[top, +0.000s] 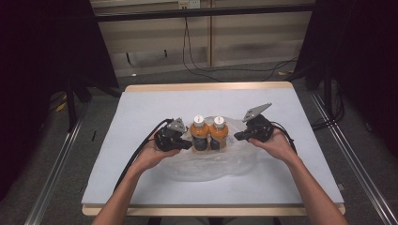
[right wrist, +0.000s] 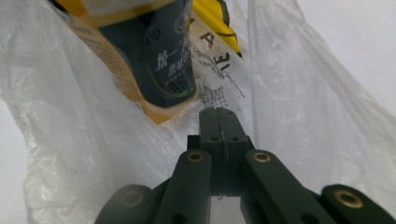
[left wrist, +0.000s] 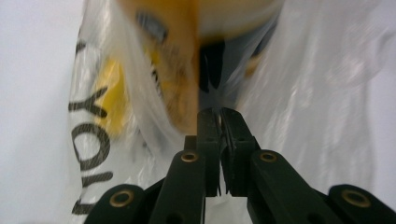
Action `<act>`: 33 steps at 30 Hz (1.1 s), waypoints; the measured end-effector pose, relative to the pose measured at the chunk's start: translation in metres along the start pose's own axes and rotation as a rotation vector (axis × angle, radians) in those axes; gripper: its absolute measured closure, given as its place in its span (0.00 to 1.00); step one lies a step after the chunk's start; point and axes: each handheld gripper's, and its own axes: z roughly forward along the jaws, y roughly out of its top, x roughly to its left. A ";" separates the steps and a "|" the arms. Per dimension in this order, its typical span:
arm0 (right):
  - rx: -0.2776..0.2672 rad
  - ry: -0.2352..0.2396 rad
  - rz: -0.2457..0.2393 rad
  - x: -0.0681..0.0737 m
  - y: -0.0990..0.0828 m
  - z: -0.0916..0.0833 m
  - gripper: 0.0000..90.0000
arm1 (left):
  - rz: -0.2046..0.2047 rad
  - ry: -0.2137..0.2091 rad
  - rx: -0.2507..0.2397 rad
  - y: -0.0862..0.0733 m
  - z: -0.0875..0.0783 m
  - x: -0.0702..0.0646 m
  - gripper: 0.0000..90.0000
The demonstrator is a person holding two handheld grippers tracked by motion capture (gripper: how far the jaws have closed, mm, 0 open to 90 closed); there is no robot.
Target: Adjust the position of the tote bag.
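- Table (top: 141, 117): covered with a white sheet; carries a clear plastic bag (top: 211, 164) with two orange bottles (top: 209, 133) standing upright in it.
- Plastic bag: lies between both sets of fingers; its film is pinched on each side.
- Bottles: side by side, just beyond the fingertips of both grippers.
- Left gripper (top: 187, 143): fingers (left wrist: 208, 135) clenched on bag film beside the left bottle.
- Right gripper (top: 236, 137): fingers (right wrist: 229, 128) clenched on bag film beside the right bottle.
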 end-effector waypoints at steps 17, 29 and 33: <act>0.159 -0.053 -0.045 0.004 -0.014 0.032 1.00 | -0.029 0.007 0.068 -0.015 0.024 0.003 0.95; 0.265 -0.140 -0.137 0.009 -0.014 0.026 1.00 | 0.085 0.138 0.195 -0.014 0.020 0.000 1.00; 0.275 -0.147 -0.138 0.004 -0.019 0.021 1.00 | 0.080 0.160 0.207 -0.017 0.017 0.004 1.00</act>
